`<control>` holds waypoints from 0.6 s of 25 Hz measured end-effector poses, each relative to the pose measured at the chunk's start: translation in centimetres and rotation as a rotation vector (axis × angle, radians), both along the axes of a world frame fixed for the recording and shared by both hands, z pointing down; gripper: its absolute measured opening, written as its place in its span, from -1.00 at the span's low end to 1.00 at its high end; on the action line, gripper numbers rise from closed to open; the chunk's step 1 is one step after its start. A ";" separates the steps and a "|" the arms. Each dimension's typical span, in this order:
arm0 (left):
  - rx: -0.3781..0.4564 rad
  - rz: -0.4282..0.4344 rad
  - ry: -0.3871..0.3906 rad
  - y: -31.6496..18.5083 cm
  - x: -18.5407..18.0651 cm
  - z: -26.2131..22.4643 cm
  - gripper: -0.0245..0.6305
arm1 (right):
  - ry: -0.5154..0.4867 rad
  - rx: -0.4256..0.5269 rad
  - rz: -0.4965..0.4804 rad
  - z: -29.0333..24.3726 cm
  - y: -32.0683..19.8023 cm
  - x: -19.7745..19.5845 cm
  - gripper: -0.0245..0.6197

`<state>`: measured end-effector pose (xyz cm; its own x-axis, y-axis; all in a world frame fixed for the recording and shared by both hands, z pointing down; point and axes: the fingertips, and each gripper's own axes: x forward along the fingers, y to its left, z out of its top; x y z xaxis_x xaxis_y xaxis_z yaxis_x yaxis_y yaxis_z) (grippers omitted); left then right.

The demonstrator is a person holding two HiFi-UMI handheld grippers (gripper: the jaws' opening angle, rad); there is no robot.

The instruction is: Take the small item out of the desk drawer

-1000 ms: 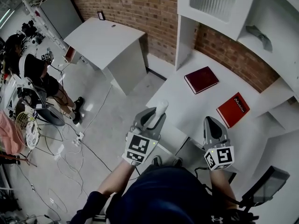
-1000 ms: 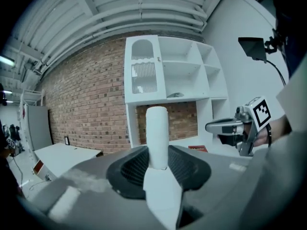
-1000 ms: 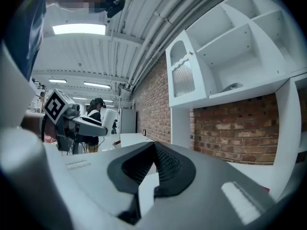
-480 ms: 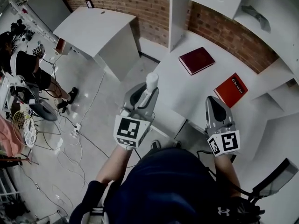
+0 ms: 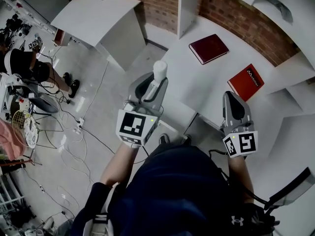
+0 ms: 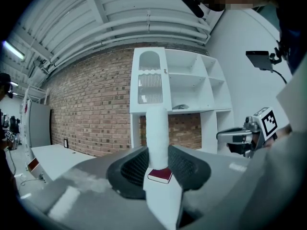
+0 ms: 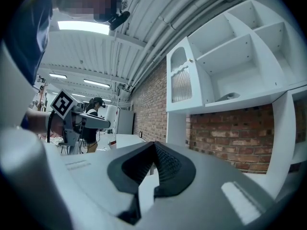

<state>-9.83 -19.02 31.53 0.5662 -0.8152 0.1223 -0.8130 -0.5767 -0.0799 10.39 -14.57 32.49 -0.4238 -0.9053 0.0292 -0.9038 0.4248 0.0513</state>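
Observation:
A small white cylinder [image 5: 160, 72] stands upright between the jaws of my left gripper [image 5: 153, 85], which is shut on it, over the left front edge of the white desk [image 5: 197, 87]. In the left gripper view the cylinder [image 6: 157, 128] fills the gap between the black pads. My right gripper [image 5: 235, 107] hovers at the desk's front edge, to the right; its jaws are shut with nothing between them [image 7: 154, 146]. The drawer itself is hidden under the desk edge and my arms.
A dark red book [image 5: 209, 48] and a bright red book [image 5: 245, 81] lie on the desk. White shelves [image 7: 225, 66] rise behind it against the brick wall. A second white table [image 5: 93, 14] stands at left; cables [image 5: 74, 132] and a person [image 5: 24, 65] beyond.
My left gripper has lifted a little with the white cylinder still in it. The right gripper has stayed about where it was. The head view has swung slightly.

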 end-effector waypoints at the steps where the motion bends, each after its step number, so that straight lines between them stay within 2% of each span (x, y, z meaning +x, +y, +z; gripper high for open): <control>1: -0.002 0.000 0.000 0.1 0.0 0.0 -0.51 | -0.001 -0.004 0.000 0.1 0.1 -0.1 -0.92; 15: -0.013 -0.008 -0.004 -0.1 -0.1 0.6 -0.51 | -0.003 -0.022 -0.006 0.9 -0.5 0.0 -0.92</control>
<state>-9.92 -19.10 32.10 0.5595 -0.8178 0.1349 -0.8171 -0.5715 -0.0757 10.36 -15.04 33.43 -0.4290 -0.9020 0.0478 -0.9016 0.4309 0.0388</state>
